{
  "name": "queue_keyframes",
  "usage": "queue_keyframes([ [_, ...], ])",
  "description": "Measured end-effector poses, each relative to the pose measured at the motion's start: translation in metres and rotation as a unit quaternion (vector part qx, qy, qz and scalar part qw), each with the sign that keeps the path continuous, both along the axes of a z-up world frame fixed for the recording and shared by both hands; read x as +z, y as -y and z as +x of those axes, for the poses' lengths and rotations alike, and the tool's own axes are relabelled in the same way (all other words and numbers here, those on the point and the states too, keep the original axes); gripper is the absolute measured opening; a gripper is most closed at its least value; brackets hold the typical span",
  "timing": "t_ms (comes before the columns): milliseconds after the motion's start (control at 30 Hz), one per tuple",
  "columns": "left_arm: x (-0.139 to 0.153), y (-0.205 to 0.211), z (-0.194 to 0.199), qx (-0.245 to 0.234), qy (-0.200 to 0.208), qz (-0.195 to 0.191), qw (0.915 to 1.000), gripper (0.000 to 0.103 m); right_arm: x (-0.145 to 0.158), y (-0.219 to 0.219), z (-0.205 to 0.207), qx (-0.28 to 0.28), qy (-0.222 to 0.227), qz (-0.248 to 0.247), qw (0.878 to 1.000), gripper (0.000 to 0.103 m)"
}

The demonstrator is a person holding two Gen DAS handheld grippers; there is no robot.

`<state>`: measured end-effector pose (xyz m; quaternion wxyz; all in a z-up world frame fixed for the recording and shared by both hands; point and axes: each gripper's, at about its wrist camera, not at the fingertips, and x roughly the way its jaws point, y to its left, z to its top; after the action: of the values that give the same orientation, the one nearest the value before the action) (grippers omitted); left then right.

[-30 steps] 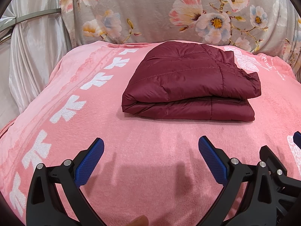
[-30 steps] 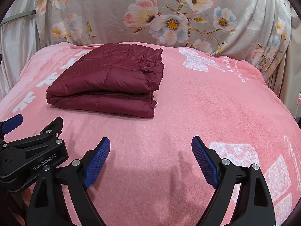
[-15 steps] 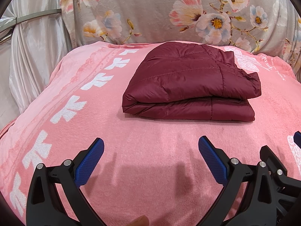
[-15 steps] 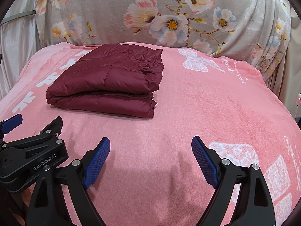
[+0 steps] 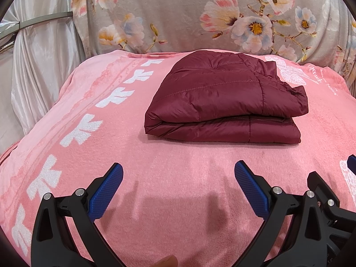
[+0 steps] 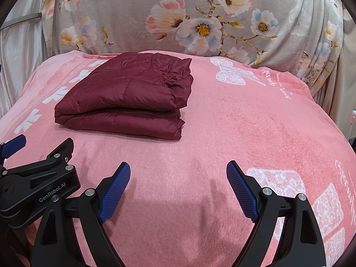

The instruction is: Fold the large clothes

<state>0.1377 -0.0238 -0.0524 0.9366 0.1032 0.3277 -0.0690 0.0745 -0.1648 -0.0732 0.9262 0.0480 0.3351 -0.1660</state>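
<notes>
Left wrist: folded jacket (image 5: 224,102) lies ahead of both spread, empty tools (image 5: 178,178) (image 6: 178,178).

Support surface: pink plush blanket (image 5: 178,162) (image 6: 233,129) with white bow and butterfly prints, spread across a raised padded surface. Lying directly on it: one folded maroon quilted puffer jacket (image 5: 224,104) (image 6: 126,98), stacked in two layers, at 12 o'clock in the left wrist view and 11 o'clock in the right.
</notes>
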Motion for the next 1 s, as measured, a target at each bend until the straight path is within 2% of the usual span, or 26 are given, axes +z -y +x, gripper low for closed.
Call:
queue_keyframes([
  [1000,0.0024,-0.0029,0.0027,-0.002,-0.005,-0.004,1.0000,0.097,-0.0006,-0.0019,0.0003,-0.001,0.000,-0.001,1.000,0.086],
])
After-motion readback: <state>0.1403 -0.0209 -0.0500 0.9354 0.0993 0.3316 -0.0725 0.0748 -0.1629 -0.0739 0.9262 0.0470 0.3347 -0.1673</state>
